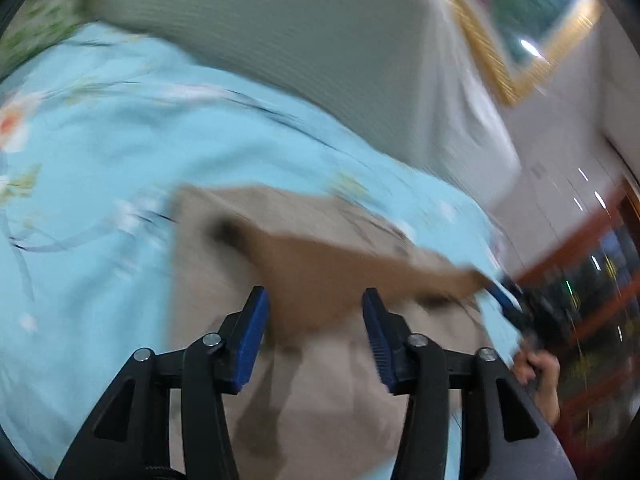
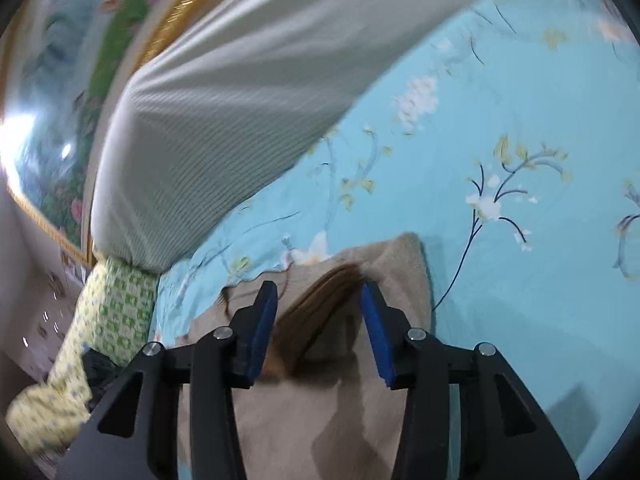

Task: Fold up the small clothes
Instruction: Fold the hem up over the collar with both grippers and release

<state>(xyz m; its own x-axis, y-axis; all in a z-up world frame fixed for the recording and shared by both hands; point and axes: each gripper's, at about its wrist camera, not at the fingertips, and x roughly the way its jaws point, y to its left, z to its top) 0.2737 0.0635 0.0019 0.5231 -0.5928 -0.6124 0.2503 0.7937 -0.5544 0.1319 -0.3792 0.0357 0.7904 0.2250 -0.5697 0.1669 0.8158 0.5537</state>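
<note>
A beige garment (image 1: pixel 328 400) lies flat on a light blue flowered bedsheet (image 1: pixel 100 160). A brown flap (image 1: pixel 320 276) of it hangs blurred in the air between the blue pads of my left gripper (image 1: pixel 314 296), whose jaws stand apart without pressing on it. At the flap's far end a blue finger (image 1: pixel 505 300) of the right gripper and a hand (image 1: pixel 538 368) show. In the right wrist view the same brown flap (image 2: pixel 320 312) sits loose between the spread pads of my right gripper (image 2: pixel 318 290), over the beige garment (image 2: pixel 288 412).
A grey-white ribbed headboard cushion (image 1: pixel 300 48) runs along the far side of the bed. A gold-framed painting (image 1: pixel 532 28) hangs behind it. A green-patterned pillow (image 2: pixel 120 312) lies at the left in the right wrist view. Wooden shelves (image 1: pixel 600 280) stand beyond the bed.
</note>
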